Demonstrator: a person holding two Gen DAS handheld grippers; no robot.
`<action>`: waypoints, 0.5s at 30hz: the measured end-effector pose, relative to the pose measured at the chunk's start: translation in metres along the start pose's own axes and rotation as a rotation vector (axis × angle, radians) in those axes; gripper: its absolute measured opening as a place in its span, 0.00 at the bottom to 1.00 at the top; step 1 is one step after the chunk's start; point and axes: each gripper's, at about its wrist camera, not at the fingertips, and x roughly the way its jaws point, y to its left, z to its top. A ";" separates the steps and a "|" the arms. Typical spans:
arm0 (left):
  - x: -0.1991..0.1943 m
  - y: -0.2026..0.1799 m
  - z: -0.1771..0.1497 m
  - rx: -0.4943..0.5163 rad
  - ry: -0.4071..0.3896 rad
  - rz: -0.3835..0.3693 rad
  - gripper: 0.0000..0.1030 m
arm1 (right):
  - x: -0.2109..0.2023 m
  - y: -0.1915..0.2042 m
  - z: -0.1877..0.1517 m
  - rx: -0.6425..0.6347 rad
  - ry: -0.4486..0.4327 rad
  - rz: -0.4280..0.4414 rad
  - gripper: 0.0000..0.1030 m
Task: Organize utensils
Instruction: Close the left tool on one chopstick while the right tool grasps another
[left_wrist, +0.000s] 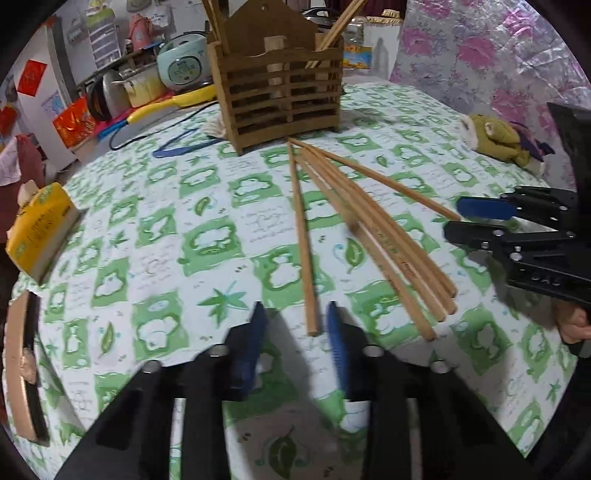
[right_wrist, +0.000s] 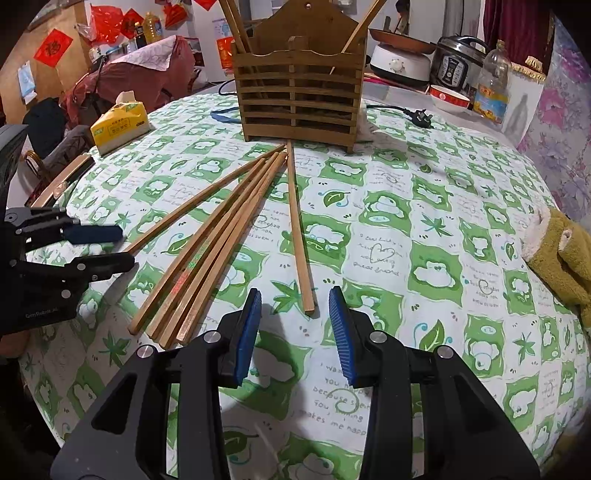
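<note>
Now | left claw (left_wrist: 295, 325) tilted down, open, empty | right claw (right_wrist: 295, 314) tilted down, open above chopsticks (right_wrist: 207, 251)

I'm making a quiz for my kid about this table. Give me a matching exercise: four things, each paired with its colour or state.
Things:
1. wooden holder
2. loose chopsticks
3. tissue pack
4. plug

Colour or state:
A. yellow
B. standing upright
C. lying flat, fanned out
D. black

Pairs: 1-B, 2-C, 3-A, 4-D
</note>
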 end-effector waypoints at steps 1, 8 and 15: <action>0.000 -0.001 0.000 -0.001 0.000 -0.003 0.23 | 0.001 0.000 0.000 0.001 0.002 -0.001 0.38; 0.001 -0.012 0.000 0.016 -0.009 0.038 0.14 | 0.008 0.001 0.004 0.003 0.026 -0.007 0.28; 0.001 -0.013 0.001 0.005 -0.006 0.025 0.06 | 0.008 0.002 0.003 0.006 0.023 0.030 0.06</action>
